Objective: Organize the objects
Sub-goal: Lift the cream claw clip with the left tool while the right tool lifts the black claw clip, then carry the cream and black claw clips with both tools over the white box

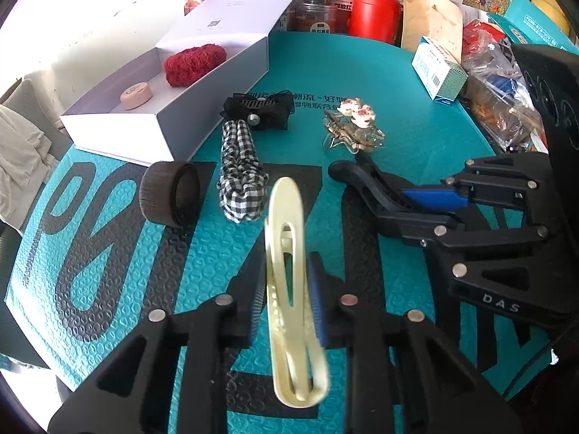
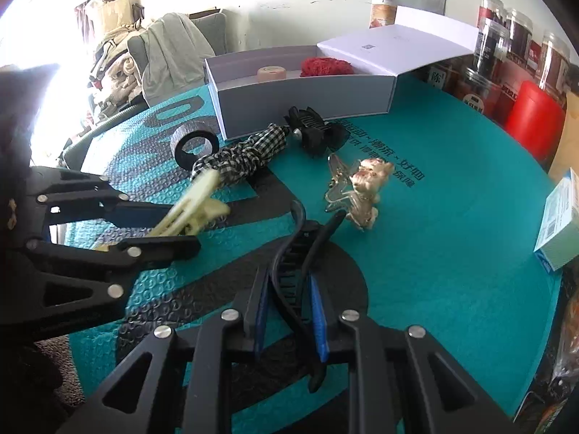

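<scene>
Clips are clamped, cream clip (image 1: pixel 289 282) in left gripper (image 1: pixel 286 311), black clip (image 2: pixel 293 282) in right gripper (image 2: pixel 289 311), and carriage to the white box (image 1: pixel 119 123) is called for next

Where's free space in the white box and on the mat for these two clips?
White box: bare floor at its near end, beside the pink disc; red scrunchie fills the far end. Mat: bare between the flower clip and the small teal carton. Crowded along the box front.
</scene>
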`<state>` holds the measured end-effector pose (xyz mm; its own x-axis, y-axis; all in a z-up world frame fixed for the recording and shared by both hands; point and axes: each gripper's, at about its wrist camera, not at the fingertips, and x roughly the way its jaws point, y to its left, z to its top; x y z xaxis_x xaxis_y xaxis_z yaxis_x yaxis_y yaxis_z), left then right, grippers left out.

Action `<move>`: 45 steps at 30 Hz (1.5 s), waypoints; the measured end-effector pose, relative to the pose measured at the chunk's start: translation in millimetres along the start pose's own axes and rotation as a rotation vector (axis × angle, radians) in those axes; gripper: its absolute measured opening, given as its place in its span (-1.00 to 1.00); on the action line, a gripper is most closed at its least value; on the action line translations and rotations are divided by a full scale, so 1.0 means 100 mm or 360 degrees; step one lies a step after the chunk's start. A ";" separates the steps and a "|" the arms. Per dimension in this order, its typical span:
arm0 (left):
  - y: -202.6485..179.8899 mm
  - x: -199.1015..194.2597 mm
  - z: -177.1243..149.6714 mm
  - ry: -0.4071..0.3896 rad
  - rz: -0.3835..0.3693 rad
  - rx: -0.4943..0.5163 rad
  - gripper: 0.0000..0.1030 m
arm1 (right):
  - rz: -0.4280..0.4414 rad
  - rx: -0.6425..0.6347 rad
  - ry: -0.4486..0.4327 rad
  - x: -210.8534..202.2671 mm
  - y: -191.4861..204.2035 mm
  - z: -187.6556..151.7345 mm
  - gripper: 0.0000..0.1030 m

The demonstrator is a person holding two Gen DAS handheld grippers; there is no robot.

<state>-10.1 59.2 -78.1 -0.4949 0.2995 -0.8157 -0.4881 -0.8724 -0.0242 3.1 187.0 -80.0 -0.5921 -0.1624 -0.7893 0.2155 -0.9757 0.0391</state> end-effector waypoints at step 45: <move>0.09 -0.96 0.38 -0.0124 0.0199 -0.0088 -0.59 | 0.0021 -0.0210 -0.0270 -0.89 0.23 0.34 -0.61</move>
<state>5.8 37.5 21.8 -0.6045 0.2146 -0.7672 -0.3802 -0.9240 0.0412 34.3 174.3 12.2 -0.7084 -0.2082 -0.6745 0.3171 -0.9475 -0.0406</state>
